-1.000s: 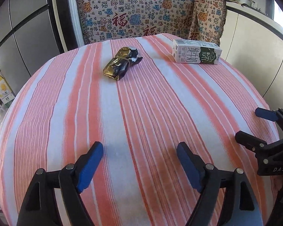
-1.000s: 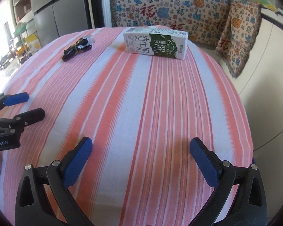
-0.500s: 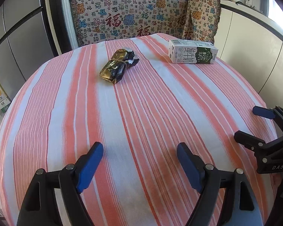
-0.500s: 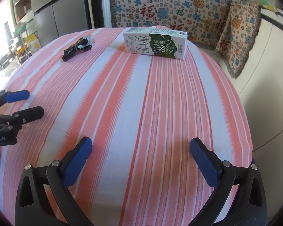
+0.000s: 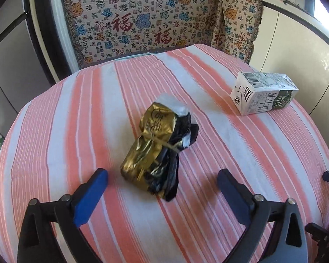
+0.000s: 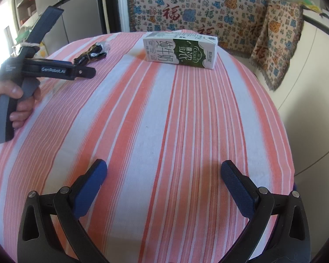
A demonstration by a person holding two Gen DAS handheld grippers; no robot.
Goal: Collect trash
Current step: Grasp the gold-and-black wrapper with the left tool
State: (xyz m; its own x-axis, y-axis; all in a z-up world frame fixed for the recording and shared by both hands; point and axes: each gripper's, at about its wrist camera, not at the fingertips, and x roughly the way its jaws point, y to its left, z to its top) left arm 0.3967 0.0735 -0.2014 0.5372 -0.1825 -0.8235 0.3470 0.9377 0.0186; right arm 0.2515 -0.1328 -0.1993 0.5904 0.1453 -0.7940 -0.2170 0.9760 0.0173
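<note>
The left tool [image 5: 162, 184] tilts steeply down toward the counter [image 5: 241, 153], its two blue fingers [image 5: 91, 197] spread wide; the jaws have just been opening. A crumpled gold-and-black wrapper [image 5: 160, 151] lies on the striped cloth with its near end between the fingertips, and neither pad touches it. From the right wrist view the same tool [image 6: 54, 70] shows at the far left, held by a hand [image 6: 13, 100] wrapped around its grip, the wrapper [image 6: 92, 52] just beyond its tip.

The right tool [image 6: 164, 182] also angles down over the near part of the counter [image 6: 164, 120], fingers [image 6: 90, 188] standing apart with only bare cloth between them. In the left wrist view only its dark edge shows at the right border.

There are two pieces of trash on the counter: one wrapper, left of centre, and one milk carton [image 6: 181, 51] lying on its side at the far end, right of the wrapper and well apart from it. In the left view the carton [image 5: 263, 94] sits far right. Two tools are in view and one hand. Behind the counter hangs a patterned cloth [image 5: 142, 19] over a seat back.
</note>
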